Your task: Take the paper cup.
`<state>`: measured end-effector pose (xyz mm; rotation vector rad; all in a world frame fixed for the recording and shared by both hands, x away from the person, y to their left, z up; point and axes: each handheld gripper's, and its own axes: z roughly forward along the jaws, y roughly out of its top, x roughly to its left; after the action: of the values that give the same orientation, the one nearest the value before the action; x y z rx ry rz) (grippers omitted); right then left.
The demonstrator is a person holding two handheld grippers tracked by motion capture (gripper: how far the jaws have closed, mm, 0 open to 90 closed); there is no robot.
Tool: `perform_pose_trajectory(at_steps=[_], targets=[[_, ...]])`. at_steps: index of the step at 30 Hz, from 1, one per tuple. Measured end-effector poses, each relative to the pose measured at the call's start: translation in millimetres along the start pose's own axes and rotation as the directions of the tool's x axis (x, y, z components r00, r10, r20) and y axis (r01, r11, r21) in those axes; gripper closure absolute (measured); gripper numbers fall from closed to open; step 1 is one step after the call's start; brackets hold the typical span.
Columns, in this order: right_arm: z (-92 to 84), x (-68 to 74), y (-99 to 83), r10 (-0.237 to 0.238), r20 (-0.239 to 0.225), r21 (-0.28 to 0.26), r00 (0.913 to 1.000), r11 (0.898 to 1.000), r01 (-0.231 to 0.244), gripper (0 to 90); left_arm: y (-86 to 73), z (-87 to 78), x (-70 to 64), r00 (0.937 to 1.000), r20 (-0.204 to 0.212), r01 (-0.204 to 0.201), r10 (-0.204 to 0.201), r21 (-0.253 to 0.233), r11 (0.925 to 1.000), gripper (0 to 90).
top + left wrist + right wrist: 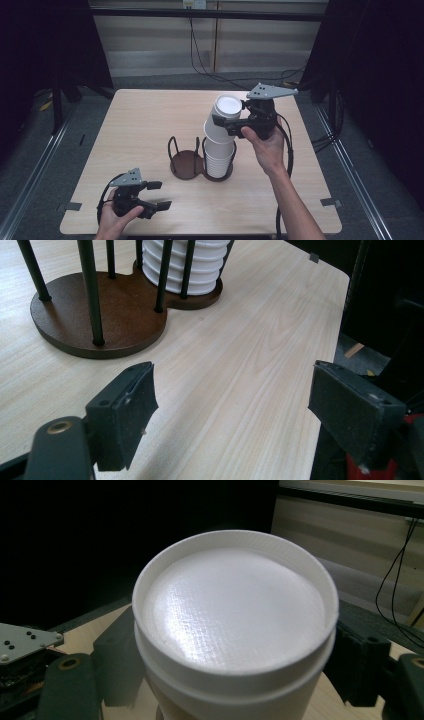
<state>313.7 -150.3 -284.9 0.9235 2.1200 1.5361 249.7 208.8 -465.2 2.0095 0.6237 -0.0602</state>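
Observation:
A dark brown two-slot cup holder (184, 164) with black rods stands mid-table. Its right slot holds a stack of upside-down white cups (218, 160). The upper part of the stack (227, 106) leans to the right, and my right gripper (225, 119) is shut on it just under its top. In the right gripper view the top cup's closed end (235, 605) sits between both pads (117, 655). My left gripper (161, 195) rests open near the front left edge with nothing in it. Its pads (125, 415) point toward the holder base (100, 315) and the stack (182, 270).
The holder's left slot (181, 161) has no cups in it. The light wooden table (150, 120) ends at a front right corner (330, 280) close to the left gripper's line of sight. Cables trail over the floor behind the table (210, 70).

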Motion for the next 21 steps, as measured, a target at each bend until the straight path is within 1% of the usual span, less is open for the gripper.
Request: perform_pose_trajectory(at_steps=[3,6,13,21], targets=[[-1.4,0.2,0.1,0.006,-0.001,-0.019,1.0000,1.000,-0.006,22.5,0.0,0.1,0.1,1.0000,-0.001,0.000,0.000,0.001,1.0000,18.7],[-2.8,0.5,0.8,0.014,-0.008,-0.036,0.9999,0.999,-0.014,22.5,0.0,0.3,0.2,1.0000,0.007,0.003,-0.003,0.004,1.0000,18.7],[-7.5,1.9,3.8,0.018,-0.012,-0.068,0.9998,0.998,-0.018,22.6,0.0,0.4,0.2,1.0000,0.009,0.002,-0.002,0.007,1.0000,18.7],[-13.0,0.4,4.3,0.031,-0.021,-0.098,0.9993,0.995,-0.033,22.6,0.0,0.5,-0.1,1.0000,0.004,-0.003,0.003,0.009,1.0000,18.7]])
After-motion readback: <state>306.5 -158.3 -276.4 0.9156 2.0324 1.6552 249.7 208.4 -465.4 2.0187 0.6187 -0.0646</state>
